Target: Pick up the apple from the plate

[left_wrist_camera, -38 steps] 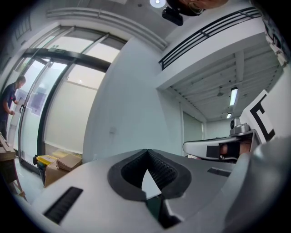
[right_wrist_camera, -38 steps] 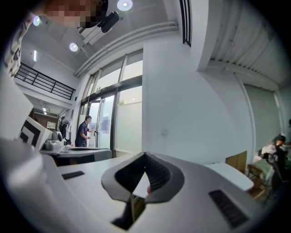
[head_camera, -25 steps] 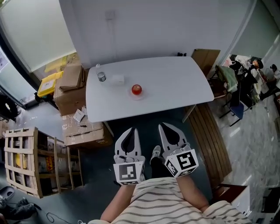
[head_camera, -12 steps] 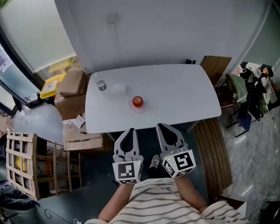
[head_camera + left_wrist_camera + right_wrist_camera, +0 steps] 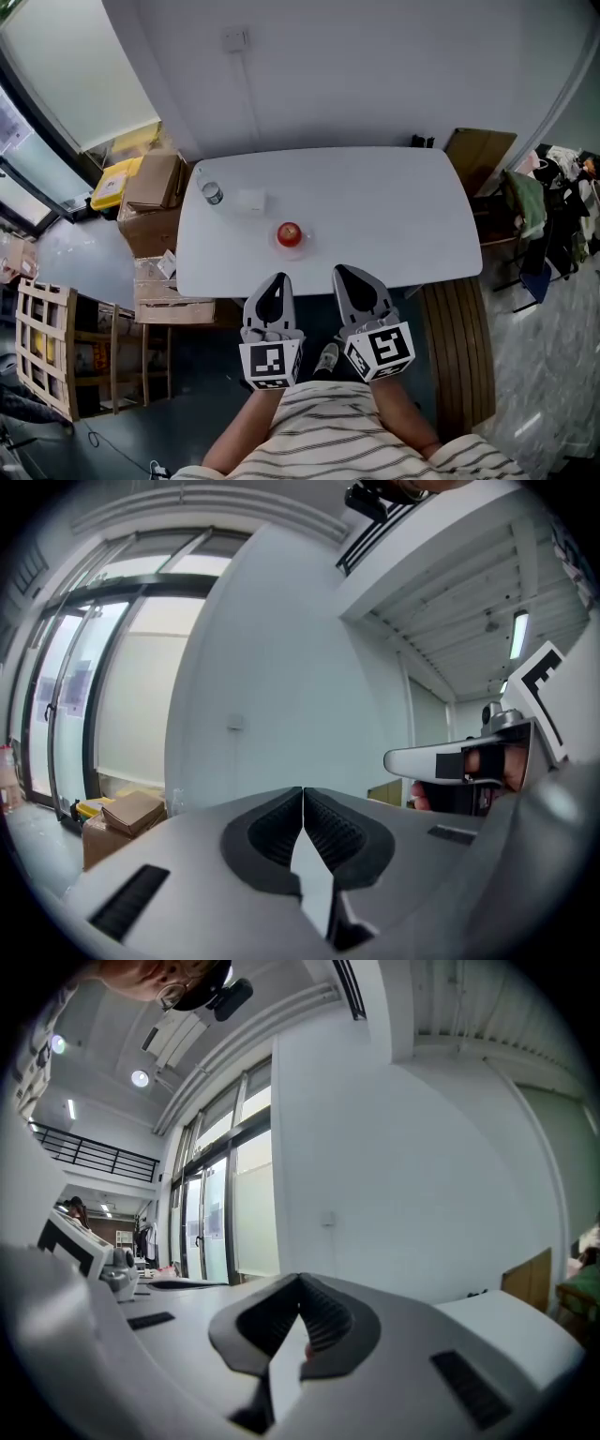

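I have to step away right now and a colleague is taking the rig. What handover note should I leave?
Left gripper: shut, empty, by the near edge of the table.
Right gripper: shut, empty, beside the left one.
Apple: on its plate, near the table's front edge, just ahead of the left gripper.
Done: nothing; the apple is untouched.
Left: open a gripper, reach in, close on the apple, lift it off the plate.
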Demonstrator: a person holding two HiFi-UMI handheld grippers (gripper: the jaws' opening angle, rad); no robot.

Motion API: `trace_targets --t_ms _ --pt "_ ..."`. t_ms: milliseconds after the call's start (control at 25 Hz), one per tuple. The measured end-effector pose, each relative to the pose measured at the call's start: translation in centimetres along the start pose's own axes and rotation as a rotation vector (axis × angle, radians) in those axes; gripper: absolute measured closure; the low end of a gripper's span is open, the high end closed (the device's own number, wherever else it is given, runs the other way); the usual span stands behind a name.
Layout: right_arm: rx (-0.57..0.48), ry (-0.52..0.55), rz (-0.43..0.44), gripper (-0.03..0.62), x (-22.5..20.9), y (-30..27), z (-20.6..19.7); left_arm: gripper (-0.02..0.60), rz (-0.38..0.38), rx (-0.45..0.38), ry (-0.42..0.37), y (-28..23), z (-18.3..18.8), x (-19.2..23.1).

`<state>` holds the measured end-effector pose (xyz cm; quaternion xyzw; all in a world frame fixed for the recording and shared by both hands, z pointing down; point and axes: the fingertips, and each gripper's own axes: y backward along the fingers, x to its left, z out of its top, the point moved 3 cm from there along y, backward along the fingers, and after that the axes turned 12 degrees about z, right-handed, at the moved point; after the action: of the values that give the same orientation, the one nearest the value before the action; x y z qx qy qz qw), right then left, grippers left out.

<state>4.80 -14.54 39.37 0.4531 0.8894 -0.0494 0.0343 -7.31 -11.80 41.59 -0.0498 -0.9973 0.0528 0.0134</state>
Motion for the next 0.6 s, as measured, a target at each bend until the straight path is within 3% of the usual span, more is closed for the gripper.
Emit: trace_targets --t_ms 240,600 --pt "0.018 -0.013 0.018 0.582 -2.6 -1.0 -1.2 0.578 0.015 0.025 -0.006 -1.9 -1.6 -1.2" --pt "0.08 -0.048 0.014 0.582 -3.8 -3.6 -4.0 0.578 0.016 0.081 -0.001 -4.7 -4.1 0.2"
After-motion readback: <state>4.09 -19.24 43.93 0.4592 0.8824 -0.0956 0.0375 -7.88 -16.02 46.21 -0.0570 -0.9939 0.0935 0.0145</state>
